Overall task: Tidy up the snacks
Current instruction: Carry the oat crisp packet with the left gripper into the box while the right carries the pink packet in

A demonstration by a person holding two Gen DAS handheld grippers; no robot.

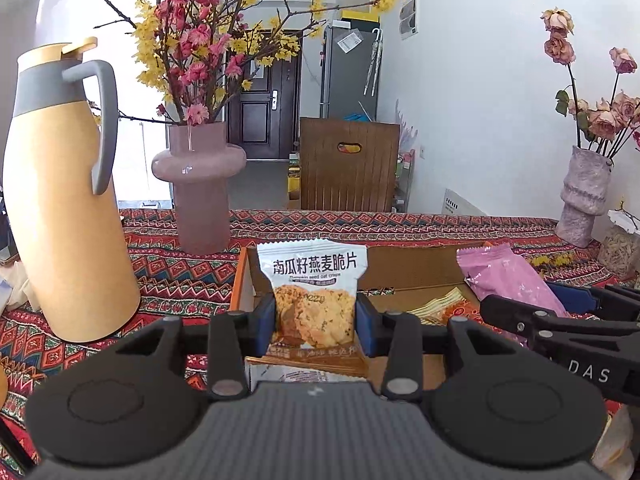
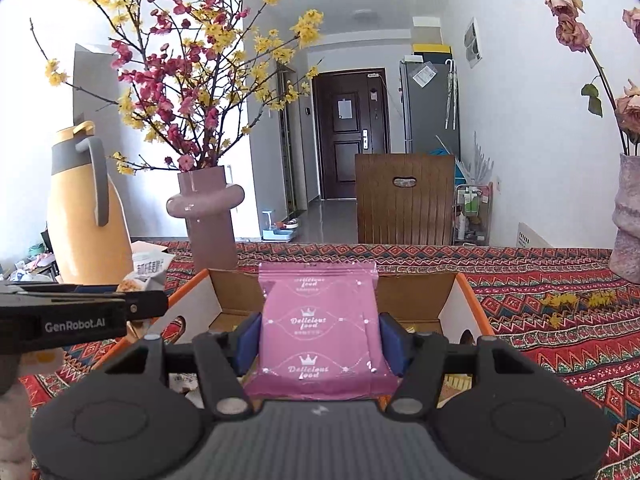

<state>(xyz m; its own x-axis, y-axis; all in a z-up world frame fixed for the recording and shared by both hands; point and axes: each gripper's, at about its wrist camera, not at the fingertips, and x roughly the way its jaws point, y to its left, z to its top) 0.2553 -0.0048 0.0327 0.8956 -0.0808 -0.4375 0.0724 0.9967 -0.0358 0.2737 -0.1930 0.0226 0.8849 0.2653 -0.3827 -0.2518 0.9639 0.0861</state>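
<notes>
At six o'clock in each wrist view, clamped packets: left gripper (image 1: 315, 316) on oat-crisp packet (image 1: 313, 280), right gripper (image 2: 320, 342) on pink packet (image 2: 320, 320). Only from the left, gold wrappers (image 1: 442, 305) inside cardboard box (image 1: 240, 280) at three o'clock. Beneath, patterned tablecloth (image 2: 560, 344); at twelve o'clock, dark door (image 2: 349, 132).

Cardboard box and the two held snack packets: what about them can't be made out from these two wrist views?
- Cardboard box floor, right wrist view: mostly hidden behind the pink packet and the right gripper.
- Box contents, left wrist view: only an orange wrapper shows; the oat crisp packet and left gripper cover the rest.
- Oat crisp packet's lower edge: hidden behind the gripper body.
- Small print on both packets: too small to read.
</notes>
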